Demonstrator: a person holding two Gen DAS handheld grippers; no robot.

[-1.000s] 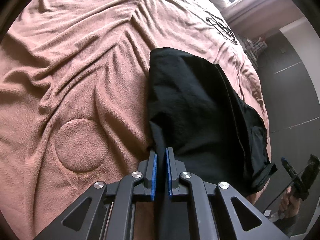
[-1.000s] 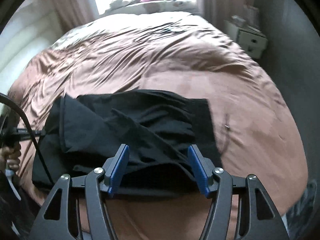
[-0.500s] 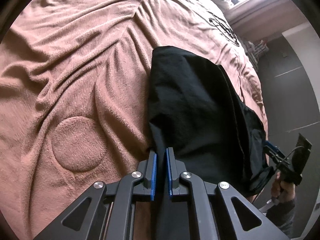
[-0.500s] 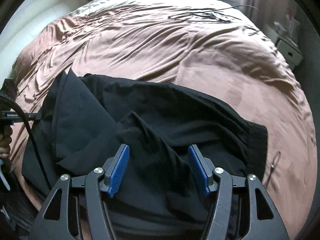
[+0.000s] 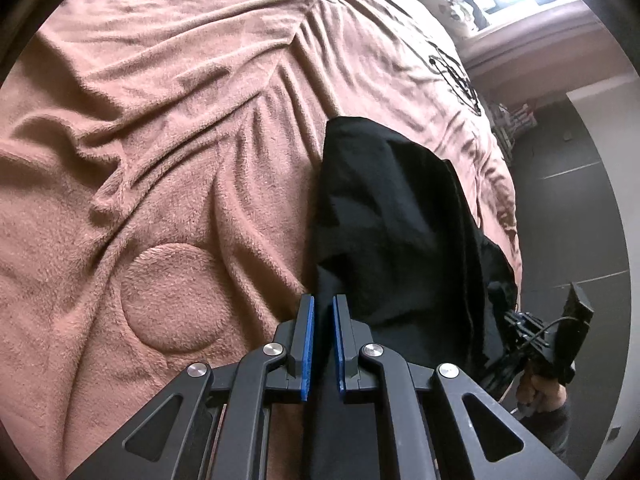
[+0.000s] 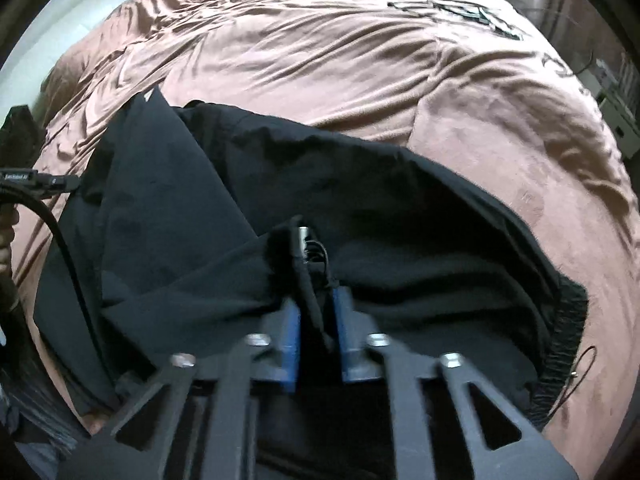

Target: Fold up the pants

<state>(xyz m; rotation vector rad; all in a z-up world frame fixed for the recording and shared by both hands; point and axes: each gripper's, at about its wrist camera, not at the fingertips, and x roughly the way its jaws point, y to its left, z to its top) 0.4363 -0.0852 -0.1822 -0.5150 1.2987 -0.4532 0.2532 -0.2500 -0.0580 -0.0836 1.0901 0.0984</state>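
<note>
Black pants [image 5: 392, 220] lie partly folded on the brown blanket [image 5: 160, 140] near the bed's edge. My left gripper [image 5: 322, 308] is shut on a corner of the black fabric, which runs down between its blue pads. In the right wrist view the pants [image 6: 360, 184] fill the foreground, with the ribbed waistband [image 6: 568, 328] at the right. My right gripper [image 6: 316, 304] is closing its jaws on a raised fold of the pants, and the fabric is pinched between the pads. The right gripper [image 5: 532, 340] also shows at the pants' far end, held by a hand [image 5: 540, 392].
The rumpled blanket [image 6: 400, 60] stretches far beyond the pants. Dark cables [image 6: 460, 12] lie on the far part of the bed. A white nightstand [image 6: 616, 120] stands at the right. Dark floor [image 5: 568, 220] borders the bed's edge. The left tool's cable [image 6: 60, 240] hangs at the left.
My right gripper moved down onto the pants and its jaws went from wide open to pinched on a fold. The left gripper kept its hold and barely moved.
</note>
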